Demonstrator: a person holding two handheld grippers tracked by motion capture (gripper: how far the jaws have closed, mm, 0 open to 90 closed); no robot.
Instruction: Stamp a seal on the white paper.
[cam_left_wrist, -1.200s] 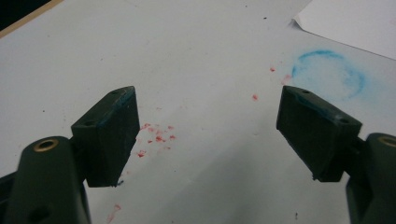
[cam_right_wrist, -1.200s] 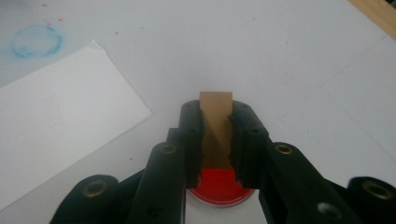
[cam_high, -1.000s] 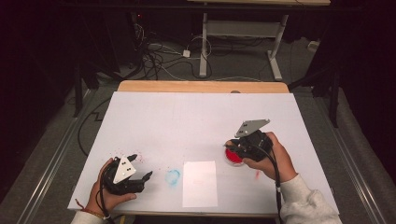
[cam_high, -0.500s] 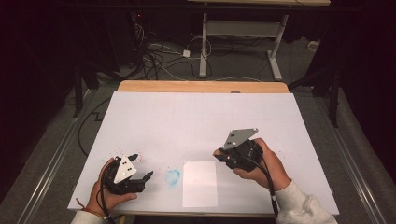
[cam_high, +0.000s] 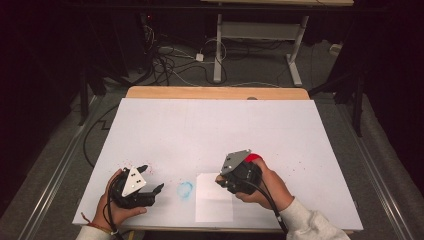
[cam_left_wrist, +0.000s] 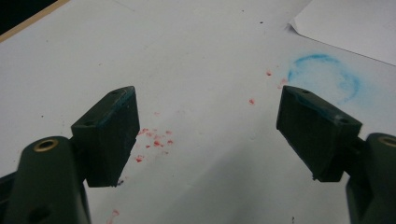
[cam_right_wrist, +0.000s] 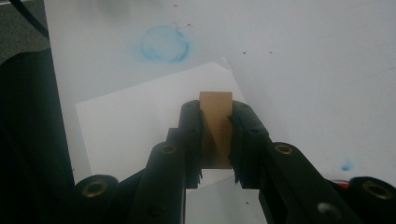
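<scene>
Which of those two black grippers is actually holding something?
The right gripper: its jaws are clamped on a small tan block above the paper sheet. The left gripper stands wide open with nothing between its jaws.

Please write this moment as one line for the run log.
right gripper: shut on brown block, above white paper sheet | left gripper: open, holds nothing | blue smudge: beside sheet
</scene>
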